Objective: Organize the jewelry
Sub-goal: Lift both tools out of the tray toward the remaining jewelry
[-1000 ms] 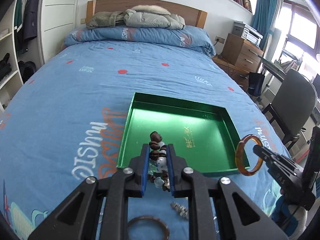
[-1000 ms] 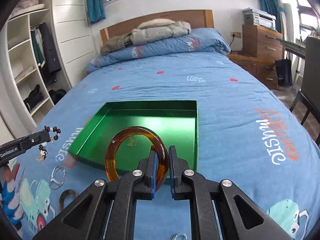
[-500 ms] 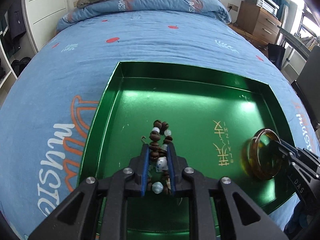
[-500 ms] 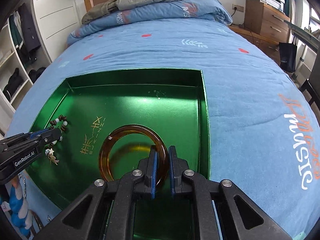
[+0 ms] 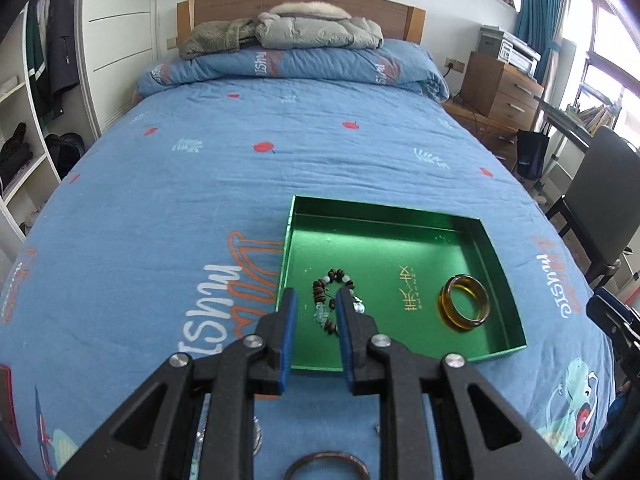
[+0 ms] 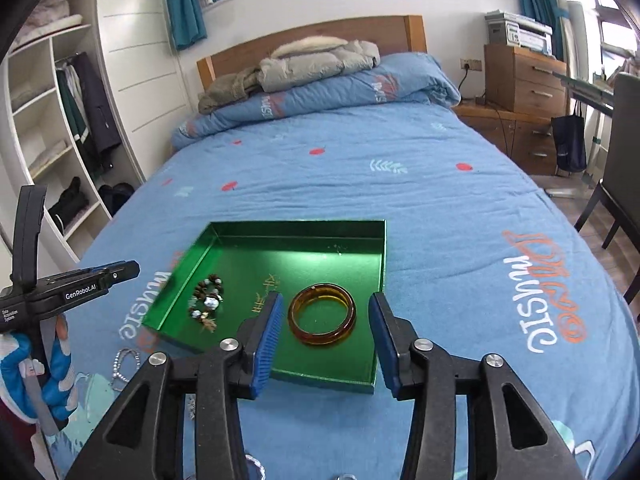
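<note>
Both grippers empty, jaws apart, held over the near edge of the green tray.

The left gripper [image 5: 314, 308] and right gripper [image 6: 325, 316] grip nothing. In the green tray [image 6: 280, 229], the beaded bracelet [image 6: 207, 302] lies left and the amber bangle [image 6: 322, 314] right (flat, well apart). A brown bangle [image 5: 326, 465] lies on the blue bedspread [image 5: 160, 200].

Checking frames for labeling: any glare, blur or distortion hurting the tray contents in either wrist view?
Left wrist: sharp, strong fisheye bending; glare band on the green tray floor, beaded bracelet and amber bangle still readable. Right wrist: sharp too, similar sheen at the tray's far end, windows blown out.
</note>
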Demonstrator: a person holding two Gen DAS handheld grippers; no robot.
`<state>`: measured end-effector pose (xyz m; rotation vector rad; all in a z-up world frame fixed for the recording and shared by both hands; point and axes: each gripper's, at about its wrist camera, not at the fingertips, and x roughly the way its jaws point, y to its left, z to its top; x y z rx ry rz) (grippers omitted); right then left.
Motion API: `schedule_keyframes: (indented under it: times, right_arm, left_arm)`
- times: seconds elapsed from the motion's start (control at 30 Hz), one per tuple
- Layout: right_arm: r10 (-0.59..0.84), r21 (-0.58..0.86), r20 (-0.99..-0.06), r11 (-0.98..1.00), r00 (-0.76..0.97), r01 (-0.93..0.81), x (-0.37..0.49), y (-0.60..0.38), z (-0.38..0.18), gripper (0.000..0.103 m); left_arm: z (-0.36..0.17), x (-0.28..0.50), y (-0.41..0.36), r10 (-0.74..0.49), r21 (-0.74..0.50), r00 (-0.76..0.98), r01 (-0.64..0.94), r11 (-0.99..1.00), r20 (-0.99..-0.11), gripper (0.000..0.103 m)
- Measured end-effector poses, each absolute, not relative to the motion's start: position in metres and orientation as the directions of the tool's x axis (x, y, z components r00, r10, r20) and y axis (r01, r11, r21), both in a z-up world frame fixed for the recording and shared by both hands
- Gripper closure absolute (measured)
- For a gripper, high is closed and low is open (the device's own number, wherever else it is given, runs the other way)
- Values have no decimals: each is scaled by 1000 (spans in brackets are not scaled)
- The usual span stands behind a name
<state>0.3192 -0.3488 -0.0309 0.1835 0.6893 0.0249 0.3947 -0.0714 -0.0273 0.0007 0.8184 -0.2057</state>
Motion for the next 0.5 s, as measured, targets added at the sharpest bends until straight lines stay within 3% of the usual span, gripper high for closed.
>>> schedule_keyframes:
  times: [0.27,0.5]
  right_arm:
    - [72,177,-554,984,830,33,205,-354,23,51]
    - [56,164,-546,986,836,41,127,-356,24,61]
  left_arm:
    - [24,289,-24,-168,-51,712,182,982,-681,85]
    - [20,211,-3,-198,-77,706,200,977,-680,84]
